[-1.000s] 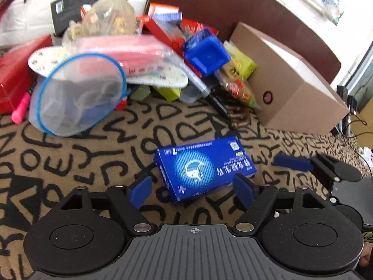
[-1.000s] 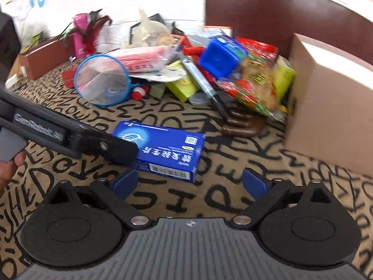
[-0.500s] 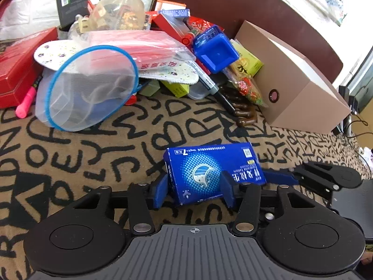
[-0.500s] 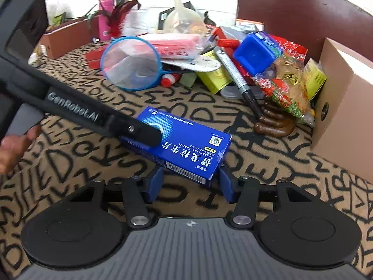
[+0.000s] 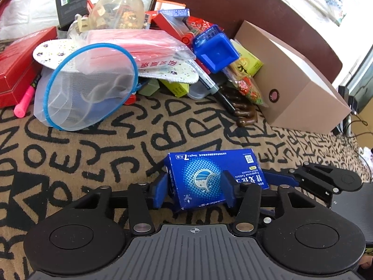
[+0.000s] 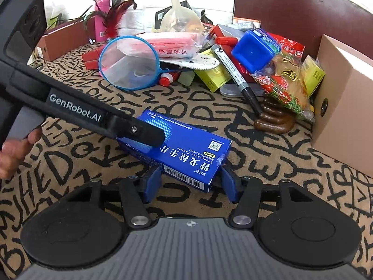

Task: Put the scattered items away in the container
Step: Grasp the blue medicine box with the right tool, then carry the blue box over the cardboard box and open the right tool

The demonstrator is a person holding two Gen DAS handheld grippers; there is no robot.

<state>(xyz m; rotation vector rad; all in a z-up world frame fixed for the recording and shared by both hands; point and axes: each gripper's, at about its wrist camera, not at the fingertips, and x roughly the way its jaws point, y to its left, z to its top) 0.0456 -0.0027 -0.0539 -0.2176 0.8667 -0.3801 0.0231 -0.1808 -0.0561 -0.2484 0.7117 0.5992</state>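
A blue medicine box [image 5: 209,175] lies on the lettered cloth, also seen in the right wrist view [image 6: 186,151]. My left gripper [image 5: 193,191] is shut on one end of the box. My right gripper [image 6: 190,182] is shut on the other end, its blue pads [image 6: 152,182] against the box sides. The left gripper's body [image 6: 70,112] crosses the right wrist view. The right gripper's fingers [image 5: 321,179] show at the right in the left wrist view. The brown cardboard box [image 5: 298,88] stands at the right, also in the right wrist view [image 6: 345,107].
A pile of clutter sits at the back: a blue-rimmed mesh net [image 5: 88,86], a blue cube tub [image 5: 214,51], a pink packet [image 5: 139,42], a black marker [image 6: 237,77], snack bags [image 6: 284,81], a red box [image 5: 16,65]. A dark chair back [image 5: 233,4] stands behind.
Both grippers moved in from either end of the blue medicine box and closed on it. The box now sits lifted between them.
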